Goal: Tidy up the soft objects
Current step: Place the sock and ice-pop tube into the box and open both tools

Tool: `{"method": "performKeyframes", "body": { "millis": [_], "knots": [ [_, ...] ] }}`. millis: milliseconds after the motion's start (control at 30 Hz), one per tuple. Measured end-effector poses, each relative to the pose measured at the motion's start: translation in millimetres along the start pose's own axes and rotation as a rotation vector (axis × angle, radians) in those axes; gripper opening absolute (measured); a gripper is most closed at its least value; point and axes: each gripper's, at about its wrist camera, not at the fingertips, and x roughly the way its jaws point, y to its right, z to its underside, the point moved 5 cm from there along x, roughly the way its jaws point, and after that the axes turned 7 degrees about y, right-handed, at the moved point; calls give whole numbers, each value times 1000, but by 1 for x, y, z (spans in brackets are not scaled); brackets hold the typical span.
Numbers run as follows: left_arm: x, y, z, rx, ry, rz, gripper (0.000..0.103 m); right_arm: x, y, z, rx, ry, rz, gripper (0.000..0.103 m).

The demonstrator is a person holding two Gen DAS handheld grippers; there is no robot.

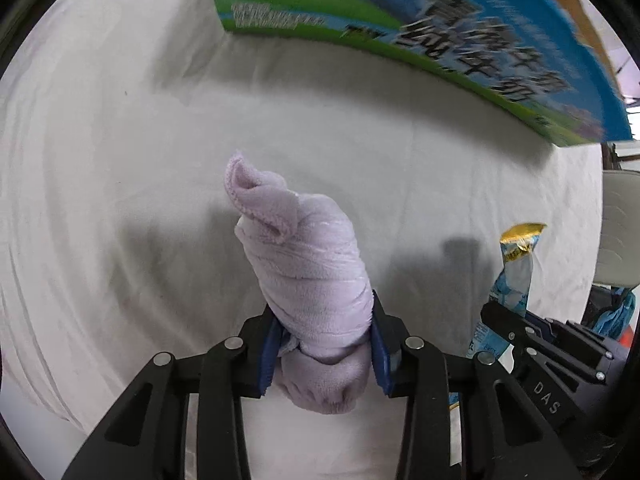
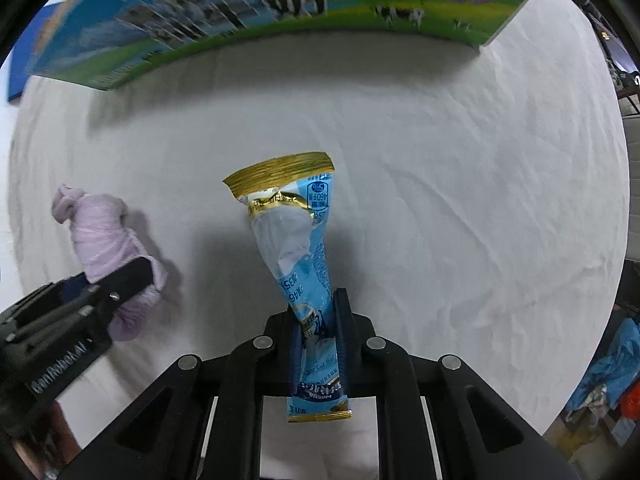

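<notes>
My left gripper (image 1: 325, 340) is shut on a rolled lilac towel (image 1: 308, 264) and holds it above the white cloth-covered table (image 1: 120, 160). The towel also shows in the right wrist view (image 2: 102, 232), held by the left gripper (image 2: 120, 284). My right gripper (image 2: 318, 332) is shut on a light-blue snack packet with gold ends (image 2: 296, 240), held upright above the table. The packet (image 1: 516, 268) and the right gripper (image 1: 500, 320) show at the right of the left wrist view.
A large blue and green printed carton (image 1: 420, 28) stands at the far side of the table; it also shows in the right wrist view (image 2: 240, 12). Blue clutter (image 2: 608, 376) lies beyond the table's right edge.
</notes>
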Motion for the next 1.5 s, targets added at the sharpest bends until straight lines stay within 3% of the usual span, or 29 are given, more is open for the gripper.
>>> {"method": "performKeyframes", "body": {
  "millis": [167,367,500,600,733,933,1133,1300,1400,1500],
  "knots": [
    [-46,22,5,73,96,12,35,-56,2,-12,-5,69,-81,14],
    [-120,55,-25,164,221,50,35,-134,-4,-45,-21,172,-157,14],
    [-161,68,-58,222,297,47,35,-178,-5,-71,-18,250,-178,14],
    [-181,82,-100,263,345,19,35,-188,-19,-112,1,293,-173,14],
    [-185,101,-148,312,375,-16,36,-211,-3,-155,50,324,-158,14],
    [-166,97,-198,308,318,-14,36,-176,3,-224,179,315,-153,14],
    [-132,85,-225,245,203,36,36,-118,22,-250,343,270,-203,14],
    [-94,76,-230,210,122,43,37,-71,21,-254,364,210,-229,14],
    [-77,71,-230,189,82,34,37,-51,19,-261,336,176,-225,18],
    [-64,65,-231,149,37,33,38,-35,17,-263,311,116,-212,34]
  ]
}}
